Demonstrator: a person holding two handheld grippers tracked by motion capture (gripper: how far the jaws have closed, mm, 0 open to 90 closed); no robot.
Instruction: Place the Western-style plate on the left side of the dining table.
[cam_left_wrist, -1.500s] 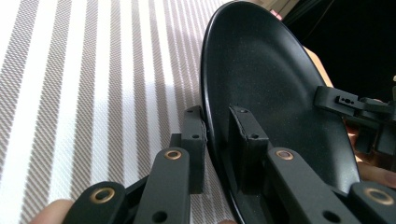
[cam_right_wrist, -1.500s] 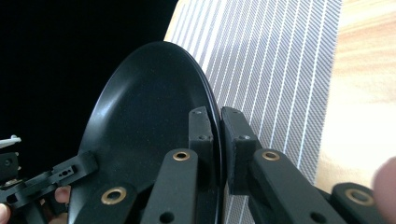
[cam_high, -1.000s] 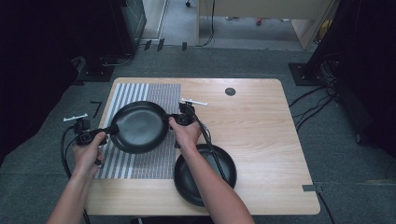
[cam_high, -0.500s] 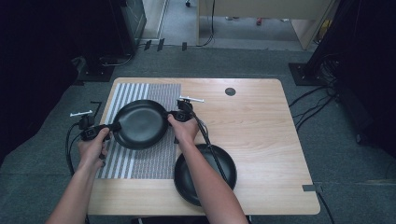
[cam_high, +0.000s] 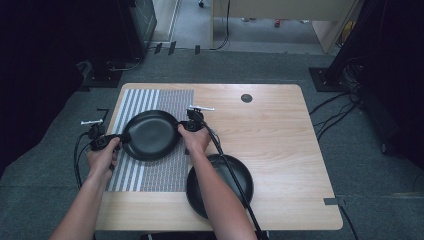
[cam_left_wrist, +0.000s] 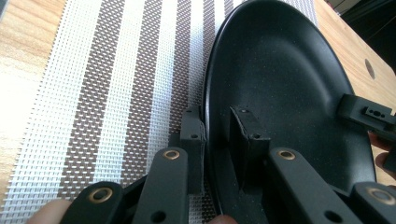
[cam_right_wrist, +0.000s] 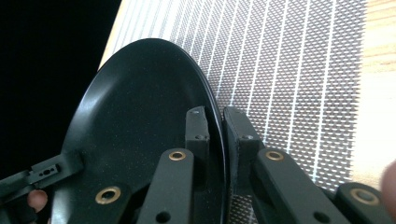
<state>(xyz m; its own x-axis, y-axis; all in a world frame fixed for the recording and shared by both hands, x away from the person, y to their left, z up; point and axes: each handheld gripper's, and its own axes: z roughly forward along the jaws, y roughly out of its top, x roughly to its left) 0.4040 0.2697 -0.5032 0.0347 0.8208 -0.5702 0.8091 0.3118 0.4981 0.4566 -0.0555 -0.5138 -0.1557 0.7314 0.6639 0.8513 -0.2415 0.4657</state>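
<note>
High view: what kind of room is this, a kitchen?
Probably not a kitchen: more likely a lab or recording studio. A lone wooden table with a striped placemat stands on grey carpet, cables trail across the floor, and dark equipment stands surround it.

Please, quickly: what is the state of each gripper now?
Left gripper: closed on the left rim of the black plate.
Right gripper: closed on the plate's right rim.

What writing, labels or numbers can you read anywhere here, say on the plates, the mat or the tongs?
None: no readable text anywhere.
Held black plate: plain, no mark.
Second black plate: plain.
Striped mat: woven stripes, no label.
Left tongs and right tongs: brass rivets, no lettering.
</note>
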